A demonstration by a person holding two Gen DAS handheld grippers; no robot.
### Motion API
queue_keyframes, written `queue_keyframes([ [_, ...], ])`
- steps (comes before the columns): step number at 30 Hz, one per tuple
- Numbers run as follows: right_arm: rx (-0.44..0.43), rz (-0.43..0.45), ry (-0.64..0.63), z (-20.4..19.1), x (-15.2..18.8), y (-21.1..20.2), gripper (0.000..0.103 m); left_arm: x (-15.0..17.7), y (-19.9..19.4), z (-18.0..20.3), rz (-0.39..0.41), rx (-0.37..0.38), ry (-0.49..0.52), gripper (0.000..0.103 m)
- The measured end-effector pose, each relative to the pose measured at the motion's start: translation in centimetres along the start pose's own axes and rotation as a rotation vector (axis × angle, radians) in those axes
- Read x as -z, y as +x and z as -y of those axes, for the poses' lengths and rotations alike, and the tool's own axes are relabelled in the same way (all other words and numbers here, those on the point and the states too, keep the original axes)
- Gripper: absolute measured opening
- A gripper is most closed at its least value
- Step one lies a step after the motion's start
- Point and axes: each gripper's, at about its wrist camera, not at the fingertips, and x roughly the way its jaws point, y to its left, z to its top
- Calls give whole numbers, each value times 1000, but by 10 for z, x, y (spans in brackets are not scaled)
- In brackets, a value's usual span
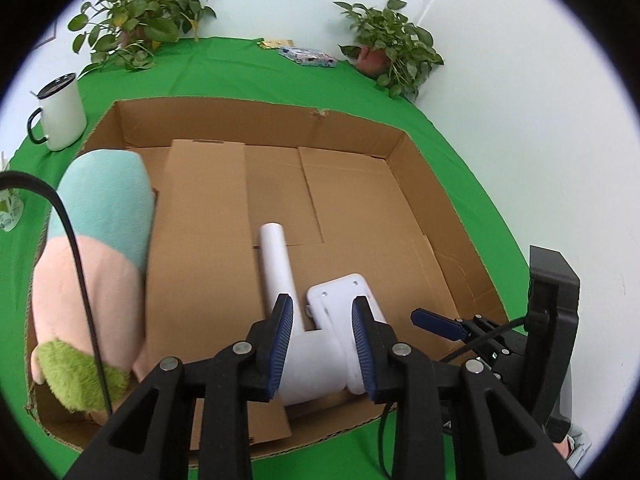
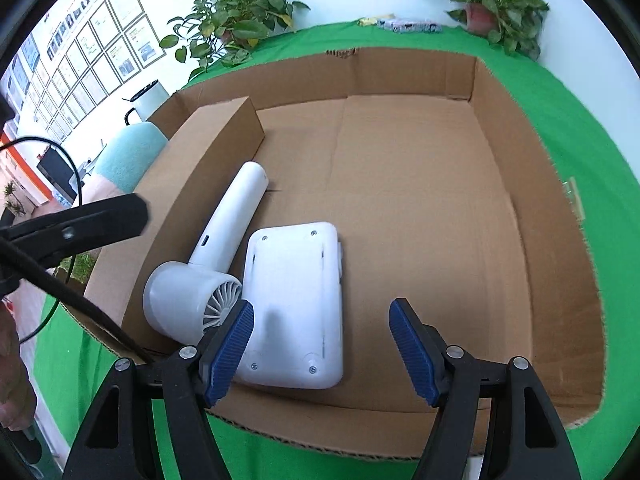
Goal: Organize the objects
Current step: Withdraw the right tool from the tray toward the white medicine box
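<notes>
Left wrist view: left gripper [image 1: 322, 336] hangs over the hair dryer [image 1: 304, 364], jaws narrowly apart, pads either side of its barrel but apparently clear of it; looks like a release. Dryer lies on the cardboard box [image 1: 256, 114] floor at the near wall, handle pointing to the far wall. White flat device [image 2: 294, 304] sits just beside it, touching or nearly so, probably to pack things tight. Plush toy [image 1: 96, 248] fills the box's left side, behind a cardboard divider [image 2: 224, 128]. Right gripper [image 2: 322, 348] moderately open, empty, above the box's near wall.
</notes>
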Motion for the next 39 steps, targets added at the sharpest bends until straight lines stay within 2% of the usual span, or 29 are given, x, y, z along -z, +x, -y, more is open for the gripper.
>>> queue_keyframes([
  [4, -39, -33, -10, -3, -3, 8, 49, 4, -11, -14, 24, -15, -16, 29],
  [6, -54, -53, -19, -7, -3, 11, 45, 6, -15, -19, 33, -17, -21, 29],
  [12, -29, -64, -12, -11, -2, 11, 40, 14, -21, -30, 40, -20, -31, 29],
  [19, -7, -87, 35, -17, 0, 11, 42, 19, -22, -31, 42, -22, -30, 29],
  [25, -52, -71, 65, -17, 1, 10, 55, 26, -22, -26, 50, -52, -8, 29],
  [26, -37, -58, 55, -17, 2, 9, 56, 27, -24, -25, 60, -58, -2, 29],
  [27, -4, -38, 37, -19, 3, 6, 61, 28, -25, -23, 73, -65, 5, 29],
  [29, 94, 45, -30, -26, 7, -8, 82, 32, -31, -19, 122, -101, 27, 29],
  [30, 132, 86, -59, -29, 10, -15, 93, 34, -35, -16, 152, -126, 40, 35],
  [31, 181, 144, -92, -35, 14, -25, 102, 39, -41, -12, 199, -164, 55, 50],
  [32, 210, 195, -117, -39, 18, -35, 102, 43, -46, -8, 239, -194, 63, 59],
  [33, 222, 241, -138, -44, 23, -44, 102, 47, -51, -5, 283, -221, 67, 75],
  [34, 227, 274, -150, -48, 28, -52, 102, 53, -58, -1, 334, -247, 72, 83],
  [36, 238, 324, -148, -53, 40, -64, 102, 63, -69, 6, 410, -304, 90, 83],
  [39, 226, 368, -130, -56, 57, -78, 102, 76, -74, 16, 435, -371, 126, 83],
])
